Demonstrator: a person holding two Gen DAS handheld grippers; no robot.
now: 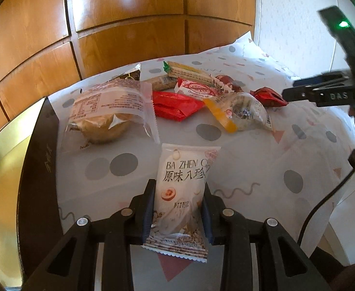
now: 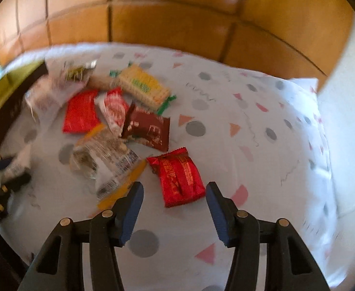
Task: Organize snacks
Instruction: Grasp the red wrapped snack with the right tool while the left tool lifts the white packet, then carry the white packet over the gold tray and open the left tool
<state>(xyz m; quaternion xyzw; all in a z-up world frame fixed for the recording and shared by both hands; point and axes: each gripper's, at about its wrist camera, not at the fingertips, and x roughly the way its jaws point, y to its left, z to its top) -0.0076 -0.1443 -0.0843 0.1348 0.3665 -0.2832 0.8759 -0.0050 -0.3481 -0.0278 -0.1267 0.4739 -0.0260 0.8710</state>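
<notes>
Wood panel wall [image 1: 129, 12] behind patterned cloth [image 1: 250, 150].

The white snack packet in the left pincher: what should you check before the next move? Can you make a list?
1. White snack packet gripped by the left gripper: ok.
2. Packet not torn: cannot tell.
3. Right gripper holding nothing: ok, jaws apart.
4. Shiny red packet lies flat and apart from the pile, just ahead of the right gripper: ok.
5. A place to put the snacks: cannot tell, no box or tray is visible.
</notes>
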